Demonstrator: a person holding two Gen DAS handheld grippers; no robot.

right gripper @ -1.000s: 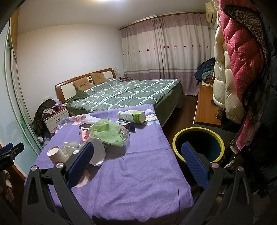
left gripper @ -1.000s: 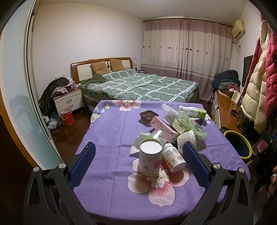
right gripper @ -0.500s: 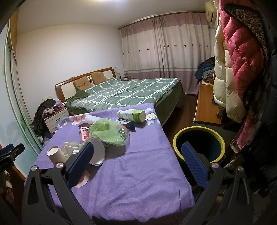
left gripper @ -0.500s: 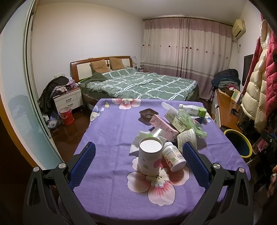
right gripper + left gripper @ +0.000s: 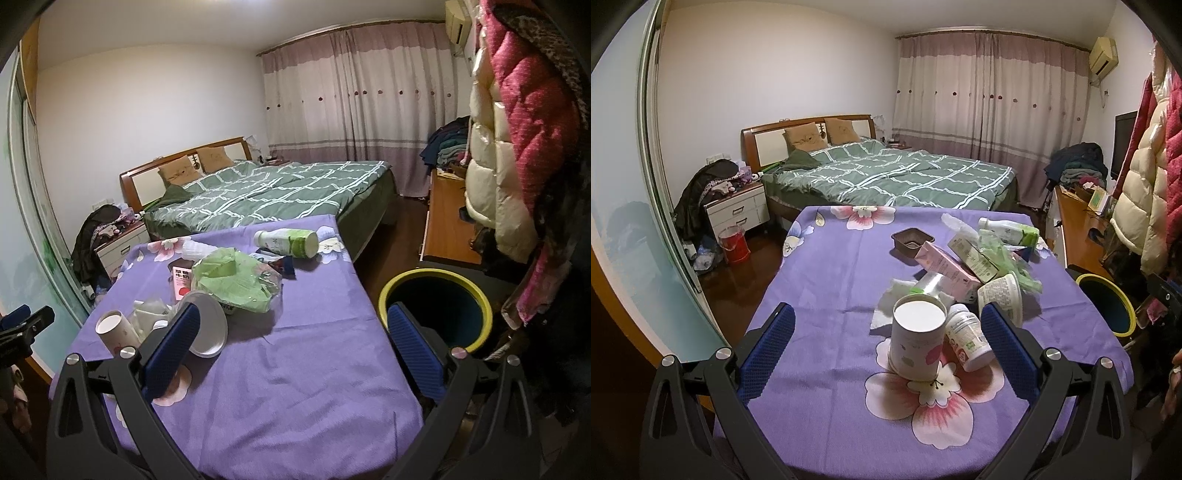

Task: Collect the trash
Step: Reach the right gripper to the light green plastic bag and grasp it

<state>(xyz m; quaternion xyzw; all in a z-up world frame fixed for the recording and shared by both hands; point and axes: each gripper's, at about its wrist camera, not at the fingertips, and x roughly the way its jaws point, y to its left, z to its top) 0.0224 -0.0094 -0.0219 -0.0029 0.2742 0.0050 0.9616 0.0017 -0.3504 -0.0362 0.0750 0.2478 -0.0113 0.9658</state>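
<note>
A pile of trash lies on the purple flowered tablecloth [image 5: 820, 295]. My left gripper [image 5: 886, 347] is open, and a tall paper cup [image 5: 918, 339] and a white pill bottle [image 5: 967, 341] sit between its blue fingers, untouched. Behind them are a pink carton [image 5: 943, 266], a white tub [image 5: 1001, 297], a green plastic bag [image 5: 1008, 258], a brown tray [image 5: 910, 240] and a milk bottle [image 5: 1008, 229]. My right gripper [image 5: 293, 350] is open and empty over the near table edge [image 5: 295, 387]. The yellow-rimmed bin [image 5: 432, 272] stands on the floor just right of the table.
A green checked bed [image 5: 280, 192] fills the room beyond the table. Coats [image 5: 517, 155] hang close on the right above the bin. A wooden desk [image 5: 447, 221] runs along the right wall. A nightstand [image 5: 737, 210] and a red bucket [image 5: 733, 245] stand at the left.
Both views have only drifted slightly. Nothing on the table has moved, and both grippers stay open.
</note>
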